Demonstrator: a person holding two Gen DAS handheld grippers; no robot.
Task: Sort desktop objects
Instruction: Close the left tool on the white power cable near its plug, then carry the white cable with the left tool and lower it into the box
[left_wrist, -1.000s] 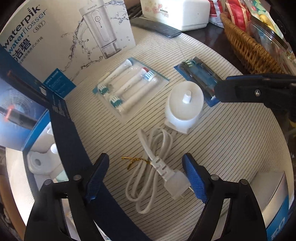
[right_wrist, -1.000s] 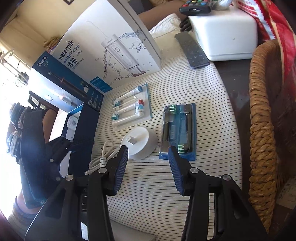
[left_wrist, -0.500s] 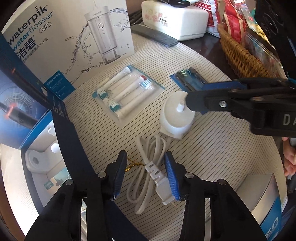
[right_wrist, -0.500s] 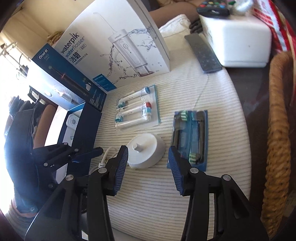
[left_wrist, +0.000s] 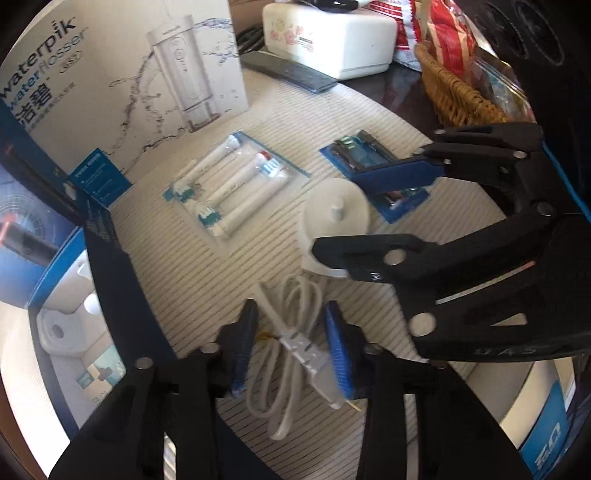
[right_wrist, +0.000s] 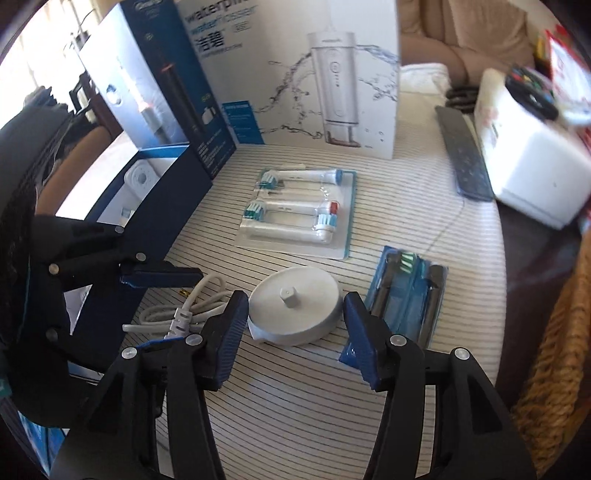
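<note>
White round charger base (right_wrist: 294, 310) flat on striped mat (right_wrist: 303, 398), peg up. Coiled white cable (left_wrist: 295, 343) with plug just left of it. Clear pack of white brush heads (right_wrist: 295, 214) behind; blue pack of dark heads (right_wrist: 406, 291) right.

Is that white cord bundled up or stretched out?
Bundled. The white cord lies in looped coils beside the charger base, its plug between the left tool's fingers.
</note>
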